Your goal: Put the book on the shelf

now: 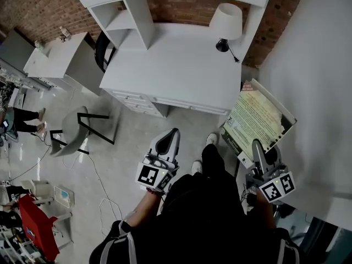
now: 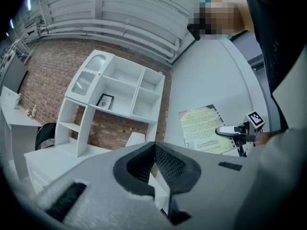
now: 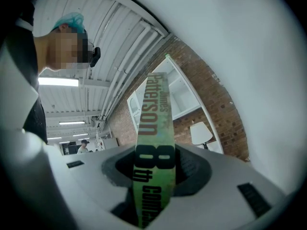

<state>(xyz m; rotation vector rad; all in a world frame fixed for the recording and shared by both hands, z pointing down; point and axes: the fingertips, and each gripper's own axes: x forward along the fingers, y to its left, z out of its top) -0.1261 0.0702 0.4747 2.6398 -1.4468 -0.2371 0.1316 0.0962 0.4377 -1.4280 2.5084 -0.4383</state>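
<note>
The book has a pale green cover, and my right gripper is shut on its lower edge, holding it up at the right near the white wall. In the right gripper view its green spine stands between the jaws, with the white shelf unit beyond it. The shelf unit sits on a white desk ahead. My left gripper hangs in front of the desk, shut with nothing in it. From the left gripper view I see the shelf unit, the book and the right gripper.
A white-shaded lamp stands on the desk's back right. A black chair and a white side table are left of the desk. A black-legged stool, cables and a red object are on the floor at left.
</note>
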